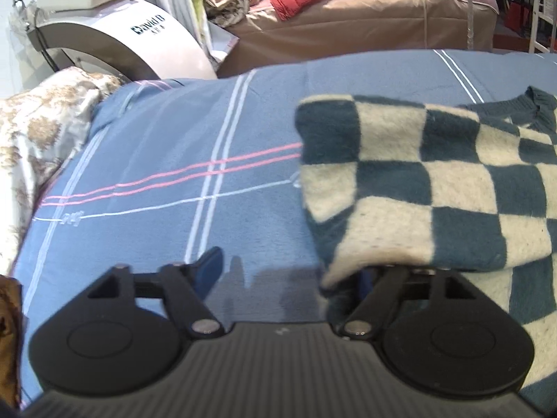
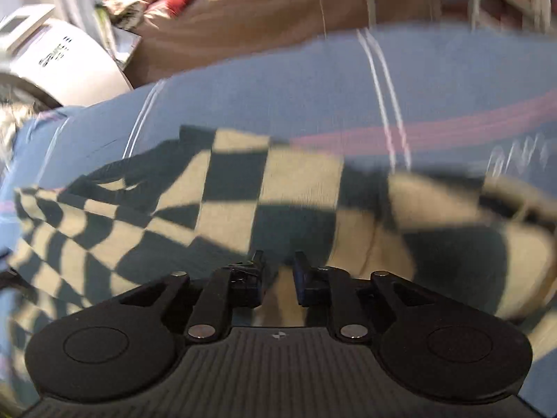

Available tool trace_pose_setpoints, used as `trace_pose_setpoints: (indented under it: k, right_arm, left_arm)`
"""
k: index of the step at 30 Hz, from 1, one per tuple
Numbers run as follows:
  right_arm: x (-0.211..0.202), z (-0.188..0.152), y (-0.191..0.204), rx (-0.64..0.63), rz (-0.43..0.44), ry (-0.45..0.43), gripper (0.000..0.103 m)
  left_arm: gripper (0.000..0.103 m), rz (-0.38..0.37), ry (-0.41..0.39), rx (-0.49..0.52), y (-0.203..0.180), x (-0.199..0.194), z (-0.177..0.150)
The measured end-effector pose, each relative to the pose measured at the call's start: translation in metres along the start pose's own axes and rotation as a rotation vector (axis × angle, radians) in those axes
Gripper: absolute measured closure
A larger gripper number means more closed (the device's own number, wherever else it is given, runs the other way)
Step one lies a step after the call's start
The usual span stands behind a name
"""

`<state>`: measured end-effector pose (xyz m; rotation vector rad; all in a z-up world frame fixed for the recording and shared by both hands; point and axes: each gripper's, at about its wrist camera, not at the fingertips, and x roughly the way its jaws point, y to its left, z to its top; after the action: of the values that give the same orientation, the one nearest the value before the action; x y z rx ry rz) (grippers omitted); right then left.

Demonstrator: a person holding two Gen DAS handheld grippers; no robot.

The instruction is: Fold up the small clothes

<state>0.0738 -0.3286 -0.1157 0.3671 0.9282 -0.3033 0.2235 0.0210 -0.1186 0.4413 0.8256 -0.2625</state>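
A dark teal and cream checkered knit sweater (image 1: 435,181) lies on a blue striped bedsheet (image 1: 174,160), on the right of the left wrist view. My left gripper (image 1: 289,271) is open; its left finger (image 1: 209,268) rests over bare sheet, and the right finger is hidden under the sweater's folded edge. In the right wrist view the sweater (image 2: 243,195) fills the middle, blurred by motion. My right gripper (image 2: 278,271) hovers at the sweater with its jaws a narrow gap apart, and the sweater shows through the gap. I cannot tell if any fabric is pinched.
A floral pillow (image 1: 41,139) lies at the sheet's left edge. A white machine (image 1: 115,38) stands behind it. A brown covered bed with red and beige clothes (image 1: 348,17) is beyond. The sheet (image 2: 435,80) stretches past the sweater.
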Motion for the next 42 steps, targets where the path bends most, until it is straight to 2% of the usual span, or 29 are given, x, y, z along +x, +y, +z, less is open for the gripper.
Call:
trace_pose_setpoints:
  k: [1,2,3,4,5,7,10,12,13,16,19,20,21,22,25,27,30,31,32,34,35,37,40,42]
  right_arm:
    - [-0.008,0.003,0.007,-0.049,-0.012,-0.058,0.034]
    - [-0.017,0.008,0.013,-0.095,-0.001,-0.129,0.008]
    - [-0.024,0.014,0.02,-0.135,0.043,-0.202,0.0]
    - [-0.028,0.02,0.028,-0.175,0.099,-0.25,0.0]
    - [-0.026,0.03,0.037,-0.221,0.16,-0.257,0.0]
    - [-0.004,0.061,0.062,-0.298,0.279,-0.152,0.0]
    - [0.041,0.09,0.101,-0.306,0.422,-0.053,0.0]
    - [0.072,0.106,0.129,-0.311,0.469,0.026,0.004]
    - [0.084,0.11,0.141,-0.324,0.479,0.057,0.007]
    - [0.11,0.115,0.177,-0.394,0.469,0.148,0.008]
    - [0.129,0.108,0.193,-0.416,0.445,0.285,0.006]
    - [0.131,0.107,0.196,-0.42,0.448,0.294,0.015]
    - [0.128,0.104,0.197,-0.435,0.436,0.268,0.065]
    - [0.127,0.104,0.197,-0.447,0.422,0.246,0.078]
    - [0.121,0.114,0.187,-0.379,0.432,0.227,0.083]
    - [0.108,0.12,0.179,-0.369,0.396,0.146,0.084]
    - [0.098,0.138,0.158,-0.254,0.295,0.025,0.086]
    - [0.097,0.142,0.154,-0.237,0.293,0.012,0.092]
    - [0.1,0.144,0.152,-0.236,0.311,0.027,0.093]
    - [0.107,0.144,0.152,-0.251,0.278,0.051,0.08]
    - [0.11,0.144,0.153,-0.255,0.237,0.043,0.068]
    - [0.106,0.141,0.147,-0.219,0.192,0.002,0.064]
    - [0.074,0.126,0.132,-0.114,0.264,-0.087,0.056]
    - [0.044,0.104,0.125,-0.086,0.29,-0.132,0.034]
  left_arm:
    - [0.013,-0.008,-0.021,-0.006,0.004,-0.008,0.002]
    - [0.011,-0.018,-0.045,-0.012,0.007,-0.015,0.004]
    - [0.007,-0.026,-0.066,-0.015,0.01,-0.022,0.007]
    - [0.003,-0.028,-0.08,-0.014,0.011,-0.027,0.01]
    - [0.002,-0.026,-0.086,-0.01,0.011,-0.031,0.013]
    - [0.001,-0.025,-0.079,0.0,0.008,-0.033,0.014]
    - [0.001,0.007,-0.03,0.02,0.003,-0.025,0.001]
    - [0.001,0.039,0.022,0.016,0.005,-0.017,-0.013]
    - [0.001,0.029,0.038,-0.004,0.01,-0.017,-0.021]
    - [0.001,-0.039,0.035,-0.102,0.023,-0.027,-0.036]
    - [0.0,-0.039,0.025,-0.104,0.024,-0.035,-0.042]
    - [0.0,-0.032,0.021,-0.089,0.022,-0.036,-0.042]
    - [0.0,-0.027,0.017,-0.078,0.019,-0.036,-0.042]
    - [0.0,-0.026,0.014,-0.072,0.017,-0.035,-0.041]
    - [0.0,-0.034,0.008,-0.086,0.015,-0.032,-0.036]
    - [0.0,-0.025,-0.006,-0.098,0.014,-0.031,-0.031]
    - [0.0,-0.015,-0.025,-0.106,0.011,-0.028,-0.021]
    - [0.0,-0.014,-0.021,-0.109,0.009,-0.025,-0.018]
    - [0.0,-0.008,-0.012,-0.113,0.007,-0.02,-0.016]
    - [0.0,0.007,0.001,-0.119,0.004,-0.015,-0.012]
    - [0.0,0.01,0.002,-0.119,0.002,-0.016,-0.012]
    - [0.0,0.017,0.009,-0.111,-0.002,-0.02,-0.014]
    - [0.0,0.011,0.007,-0.106,-0.007,-0.033,-0.023]
    - [0.0,-0.026,0.025,-0.113,-0.015,-0.041,-0.032]
